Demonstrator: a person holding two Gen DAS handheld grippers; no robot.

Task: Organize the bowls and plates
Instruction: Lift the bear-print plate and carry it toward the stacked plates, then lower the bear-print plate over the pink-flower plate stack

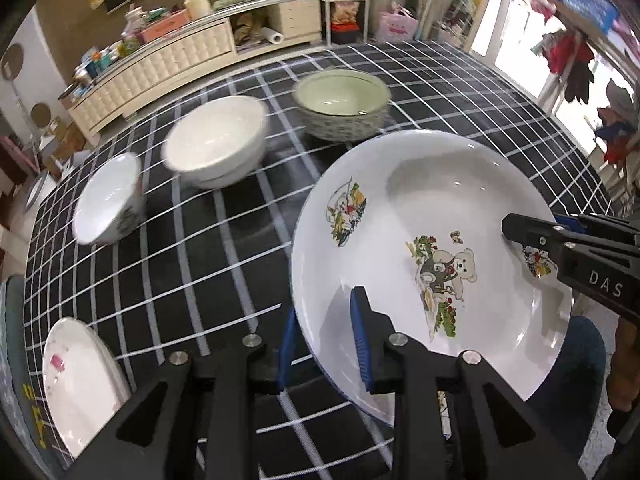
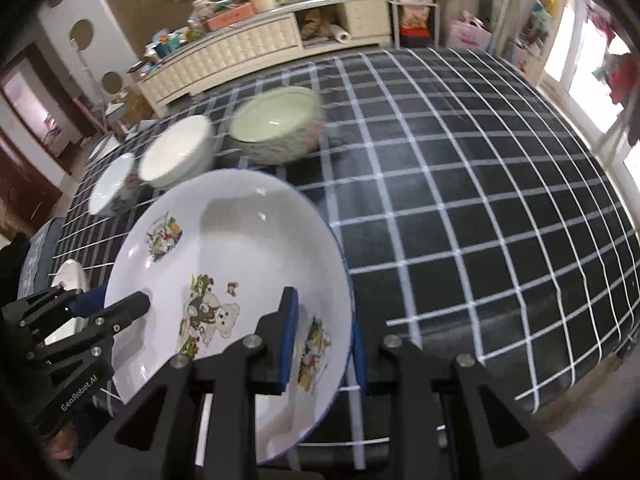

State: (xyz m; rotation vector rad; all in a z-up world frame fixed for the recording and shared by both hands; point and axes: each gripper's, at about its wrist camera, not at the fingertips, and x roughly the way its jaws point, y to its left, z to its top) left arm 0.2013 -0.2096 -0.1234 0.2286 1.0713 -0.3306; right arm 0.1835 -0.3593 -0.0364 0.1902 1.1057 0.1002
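Note:
A large white plate with a teddy-bear print (image 1: 432, 216) is held tilted above the checked table, gripped from both sides. My left gripper (image 1: 324, 344) is shut on its near-left rim, one blue pad above and one below. My right gripper (image 2: 324, 344) is shut on the plate's (image 2: 240, 248) right rim; it shows in the left wrist view (image 1: 532, 232) too. My left gripper shows at the plate's left edge in the right wrist view (image 2: 116, 304). On the table behind stand a small floral bowl (image 1: 108, 200), a white bowl (image 1: 216, 140) and a patterned green-lined bowl (image 1: 340, 104).
A second white plate (image 1: 76, 384) lies at the table's near-left corner. The table has a black cloth with white checks (image 2: 460, 200). A cream sideboard (image 1: 180, 56) with clutter stands beyond the far edge. Windows and hanging clothes are at the right.

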